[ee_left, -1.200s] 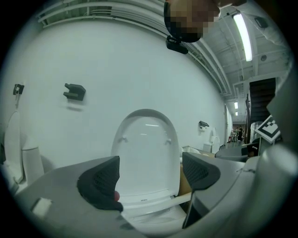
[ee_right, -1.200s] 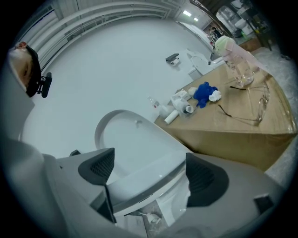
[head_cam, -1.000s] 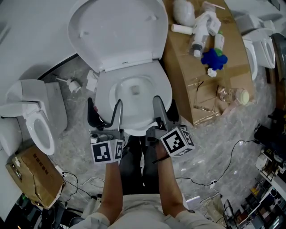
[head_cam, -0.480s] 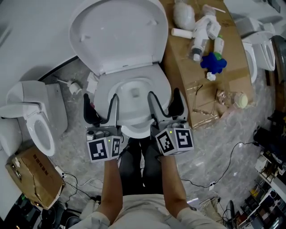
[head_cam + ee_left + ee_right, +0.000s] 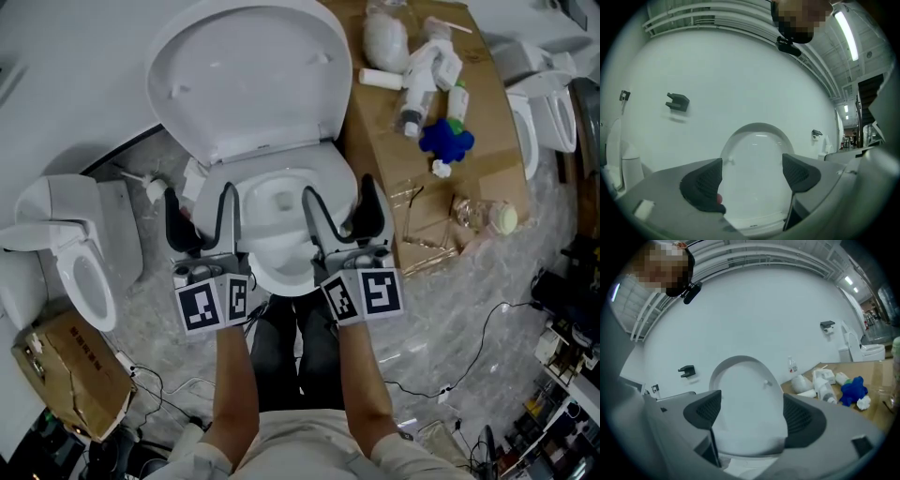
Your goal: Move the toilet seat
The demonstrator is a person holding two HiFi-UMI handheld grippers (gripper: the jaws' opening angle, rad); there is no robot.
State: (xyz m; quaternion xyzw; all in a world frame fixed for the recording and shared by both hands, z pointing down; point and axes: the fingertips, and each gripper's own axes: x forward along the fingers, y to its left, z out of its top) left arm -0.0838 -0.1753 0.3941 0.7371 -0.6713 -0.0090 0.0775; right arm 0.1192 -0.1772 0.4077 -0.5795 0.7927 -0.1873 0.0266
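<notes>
The left tongs (image 5: pixel 202 217) are held spread wide, and nothing is pinched between the pads. Beyond the gap, only the raised toilet seat (image 5: pixel 248 75) is seen, untouched. The right tongs (image 5: pixel 342 211) are also spread. Their jaws have just been closing a little, yet nothing sits between them, and the seat is framed in that gap too, well apart from the pads.

In the head view, both tongs are pointed toward the toilet from the front edge of the bowl (image 5: pixel 281 267). The left pair is seen over the bowl's left rim and the right pair over its right rim. Whether either touches the rim cannot be told.

The toilet seat is found tipped up behind the bowl, underside facing out, leaning back toward the white wall. The bowl is left uncovered.

To the right, a flattened cardboard sheet (image 5: pixel 487 169) is laid on the floor (image 5: pixel 441 309). It carries a white spray bottle (image 5: pixel 427 66), a blue lump (image 5: pixel 447 139), a white bag (image 5: pixel 384 33) and a clear wrapper (image 5: pixel 487 216). A cardboard box (image 5: pixel 70 370) is seen at the lower left.

A second toilet (image 5: pixel 75 258) stands just beside on the left, and a third (image 5: pixel 544 103) at the far right. Black cables (image 5: pixel 469 356) are trailed across the floor.
</notes>
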